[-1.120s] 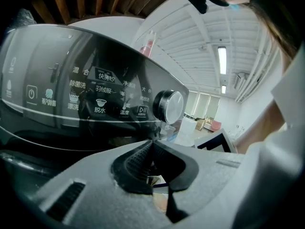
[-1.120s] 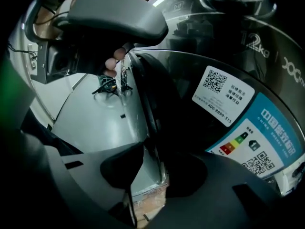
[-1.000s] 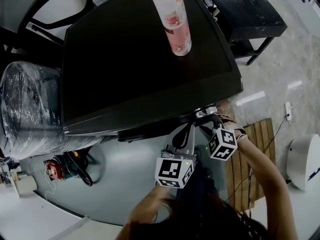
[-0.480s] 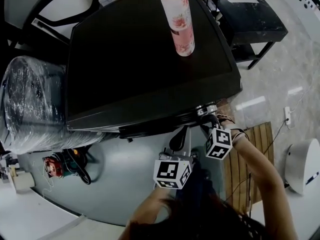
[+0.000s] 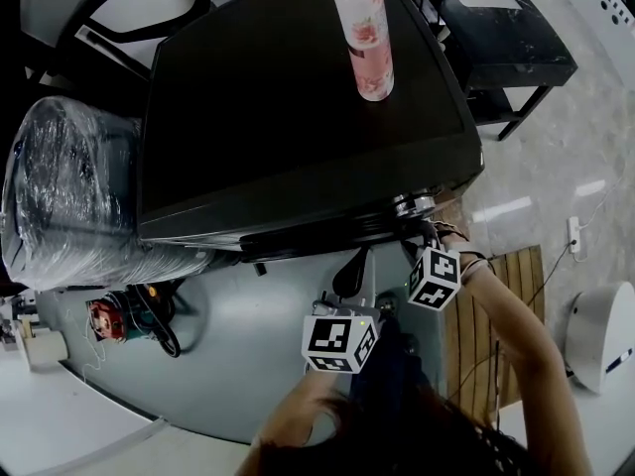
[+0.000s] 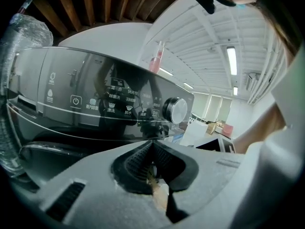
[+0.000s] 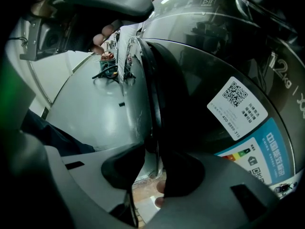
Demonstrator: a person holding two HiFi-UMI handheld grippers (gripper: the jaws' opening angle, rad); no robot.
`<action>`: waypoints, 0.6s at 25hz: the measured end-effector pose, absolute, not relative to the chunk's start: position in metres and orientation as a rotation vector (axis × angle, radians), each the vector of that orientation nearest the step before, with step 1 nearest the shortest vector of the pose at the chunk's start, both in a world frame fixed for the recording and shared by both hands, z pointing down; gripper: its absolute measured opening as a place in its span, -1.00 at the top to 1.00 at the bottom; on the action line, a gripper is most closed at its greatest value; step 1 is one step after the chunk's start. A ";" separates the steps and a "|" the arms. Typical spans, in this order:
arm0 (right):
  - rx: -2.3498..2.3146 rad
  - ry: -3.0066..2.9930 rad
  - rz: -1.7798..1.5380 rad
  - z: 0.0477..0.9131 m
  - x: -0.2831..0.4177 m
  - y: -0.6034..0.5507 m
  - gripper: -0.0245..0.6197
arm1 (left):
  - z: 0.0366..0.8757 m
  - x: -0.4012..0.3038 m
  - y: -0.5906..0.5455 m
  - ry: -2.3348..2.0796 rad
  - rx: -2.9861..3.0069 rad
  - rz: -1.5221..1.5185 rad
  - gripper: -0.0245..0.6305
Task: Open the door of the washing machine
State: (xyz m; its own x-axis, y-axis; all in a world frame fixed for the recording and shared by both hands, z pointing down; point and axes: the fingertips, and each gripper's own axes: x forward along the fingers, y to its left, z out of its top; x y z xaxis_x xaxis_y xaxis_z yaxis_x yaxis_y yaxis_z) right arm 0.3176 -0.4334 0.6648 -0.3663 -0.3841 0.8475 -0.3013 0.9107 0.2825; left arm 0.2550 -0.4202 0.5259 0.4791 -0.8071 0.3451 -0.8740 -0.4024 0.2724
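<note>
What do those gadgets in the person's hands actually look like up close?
The left tool and right tool both have chunky pale grey plastic bodies tipped with black pads. Each carries a white cube printed with black square markers. No sleeves cover the forearms; the clothing below looks dark blue.

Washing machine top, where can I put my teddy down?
The dark top is bare, from its left edge across to the pink bottle at the back right. It's crowded below the front edge: the left gripper, and the right gripper, its jaws just closing on the door.
</note>
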 end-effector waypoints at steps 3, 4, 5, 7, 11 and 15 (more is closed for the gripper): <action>0.489 -1.976 -0.105 0.665 0.318 -0.433 0.59 | 0.526 0.252 -0.415 -1.396 2.310 0.225 0.89; 0.490 -1.976 -0.106 0.665 0.318 -0.432 0.59 | 0.526 0.251 -0.413 -1.397 2.311 0.228 0.89; 0.491 -1.974 -0.105 0.665 0.318 -0.432 0.59 | 0.525 0.249 -0.411 -1.401 2.310 0.230 0.89; 0.496 -1.970 -0.105 0.666 0.318 -0.432 0.59 | 0.525 0.244 -0.409 -1.413 2.303 0.232 0.89; 0.496 -1.966 -0.101 0.666 0.318 -0.432 0.59 | 0.523 0.236 -0.406 -1.441 2.286 0.228 0.89; 0.504 -1.960 -0.100 0.668 0.320 -0.431 0.58 | 0.522 0.232 -0.402 -1.457 2.277 0.226 0.89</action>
